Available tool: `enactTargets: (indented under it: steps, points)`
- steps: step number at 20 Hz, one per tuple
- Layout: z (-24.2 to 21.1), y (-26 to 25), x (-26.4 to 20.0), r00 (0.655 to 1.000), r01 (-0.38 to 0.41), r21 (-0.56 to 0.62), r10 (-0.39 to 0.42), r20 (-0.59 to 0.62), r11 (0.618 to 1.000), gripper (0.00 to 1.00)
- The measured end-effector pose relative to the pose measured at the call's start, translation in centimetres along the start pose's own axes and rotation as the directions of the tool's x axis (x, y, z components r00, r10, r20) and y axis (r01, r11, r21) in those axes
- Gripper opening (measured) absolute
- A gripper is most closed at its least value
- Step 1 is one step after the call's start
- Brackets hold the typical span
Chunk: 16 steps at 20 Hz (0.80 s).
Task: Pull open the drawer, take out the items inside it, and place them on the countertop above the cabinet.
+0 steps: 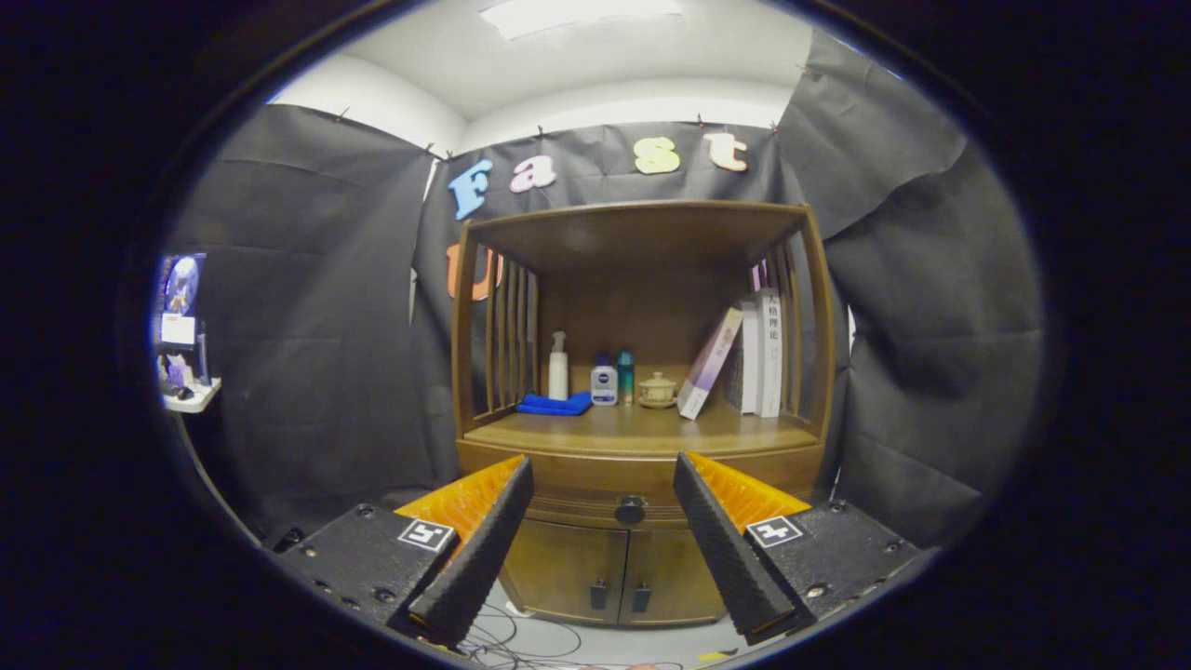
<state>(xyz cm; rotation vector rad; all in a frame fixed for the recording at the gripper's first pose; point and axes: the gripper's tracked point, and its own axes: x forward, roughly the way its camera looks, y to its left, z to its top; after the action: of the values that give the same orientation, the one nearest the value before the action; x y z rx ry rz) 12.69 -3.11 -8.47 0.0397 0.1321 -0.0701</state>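
Note:
A brown wooden cabinet (642, 437) stands ahead against the black cloth wall. Its drawer (595, 489) is shut, with a dark round knob (630, 509) on its front. The knob lies beyond my fingertips, between the two fingers and some way off. Above the drawer is the countertop (642, 430), a wooden shelf under a slatted frame. My gripper (603, 465) is open with nothing between its fingers. What lies inside the drawer is hidden.
On the countertop stand a blue cloth (555, 404), a white spray bottle (557, 366), two small bottles (605, 381), a lidded cup (657, 390) and leaning books (744, 358). Two small doors (614, 582) sit below the drawer. Cables (521, 637) lie on the floor.

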Motion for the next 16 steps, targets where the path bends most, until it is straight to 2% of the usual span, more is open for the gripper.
enactTargets:
  steps: [12, 16]
  points:
    - [-8.0, -1.1, 13.0, 0.997, 0.016, -0.019, -0.017, -0.069, 1.000, 0.99]
    - [-10.6, -3.1, 16.5, 0.994, 0.061, -0.034, -0.064, -0.092, 0.998, 0.95]
